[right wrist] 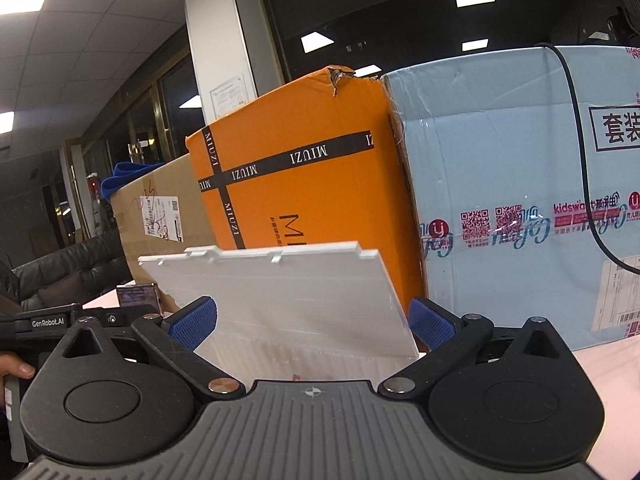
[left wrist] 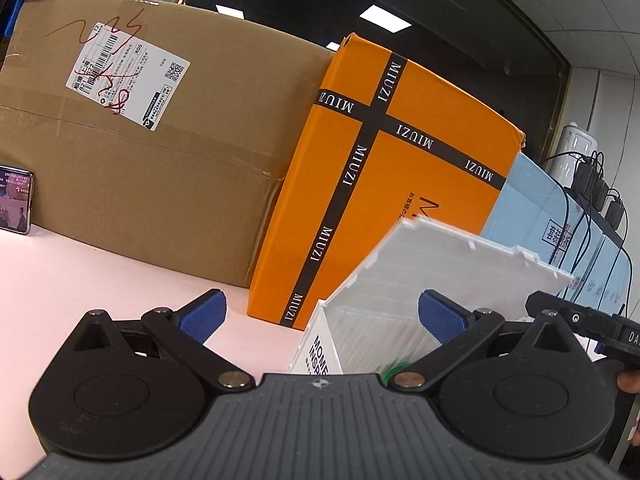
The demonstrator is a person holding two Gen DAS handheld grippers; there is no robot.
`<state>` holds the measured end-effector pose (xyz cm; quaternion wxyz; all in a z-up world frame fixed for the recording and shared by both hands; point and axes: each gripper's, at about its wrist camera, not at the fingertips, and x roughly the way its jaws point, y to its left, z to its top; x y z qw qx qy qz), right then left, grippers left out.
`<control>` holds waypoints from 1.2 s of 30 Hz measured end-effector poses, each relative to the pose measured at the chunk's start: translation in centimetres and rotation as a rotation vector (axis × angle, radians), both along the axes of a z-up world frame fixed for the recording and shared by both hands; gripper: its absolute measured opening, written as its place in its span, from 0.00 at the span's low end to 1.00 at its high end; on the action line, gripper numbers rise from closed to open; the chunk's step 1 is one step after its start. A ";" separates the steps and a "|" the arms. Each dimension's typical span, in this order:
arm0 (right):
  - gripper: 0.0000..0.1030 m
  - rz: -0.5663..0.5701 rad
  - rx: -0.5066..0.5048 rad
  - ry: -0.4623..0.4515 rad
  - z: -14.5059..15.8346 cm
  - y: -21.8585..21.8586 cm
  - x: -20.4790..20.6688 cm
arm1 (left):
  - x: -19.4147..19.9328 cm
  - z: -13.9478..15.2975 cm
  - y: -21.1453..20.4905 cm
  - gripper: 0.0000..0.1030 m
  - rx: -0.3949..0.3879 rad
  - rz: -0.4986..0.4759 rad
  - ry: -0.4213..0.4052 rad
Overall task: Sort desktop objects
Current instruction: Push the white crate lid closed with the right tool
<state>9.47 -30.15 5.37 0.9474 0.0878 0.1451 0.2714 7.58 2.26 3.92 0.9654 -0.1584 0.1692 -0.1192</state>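
**White box with its lid up, both claws spread wide**

The left wrist view takes in what the right one barely shows: the brown carton (left wrist: pixel 152 152) filling the upper left, its shipping label scrawled in red, and a lit phone (left wrist: pixel 16 199) propped at the far left edge on the pale pink table (left wrist: pixel 72 280). At far right a row of chargers (left wrist: pixel 596 188) with black cables runs along the wall. The right wrist view instead gives the blue carton (right wrist: pixel 520 200) at full size on the right, printed with QR codes, and a dark sofa (right wrist: pixel 68 268) at lower left.

Both views share the orange box (left wrist: pixel 400 168) banded with black "MIUZI" tape, standing between the two cartons, its top corner torn.

The white box (left wrist: pixel 400 312) sits low and centre-right in the left view, low and centre in the right, just before the orange box. It is ribbed plastic, its lid (right wrist: pixel 288 304) tilted up and open; something green shows inside, too hidden to name.

The left gripper (left wrist: pixel 324 318) has its blue pads wide apart, holding nothing, the white box rising between them. The right gripper (right wrist: pixel 312 318) is likewise spread, the lid between its fingers, though whether they touch it I cannot tell. A fingertip (right wrist: pixel 16 368) shows at the lower left edge.
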 end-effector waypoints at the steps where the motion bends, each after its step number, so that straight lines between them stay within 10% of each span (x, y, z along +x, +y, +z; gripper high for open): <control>1: 1.00 0.002 -0.008 0.004 0.0 0.2 0.0 | 0.0 0.0 0.0 1.00 -0.001 -0.001 0.000; 36: 1.00 -0.196 0.044 -0.009 -2.5 -1.9 -4.7 | -2.3 -1.5 -0.1 1.00 0.001 0.014 -0.048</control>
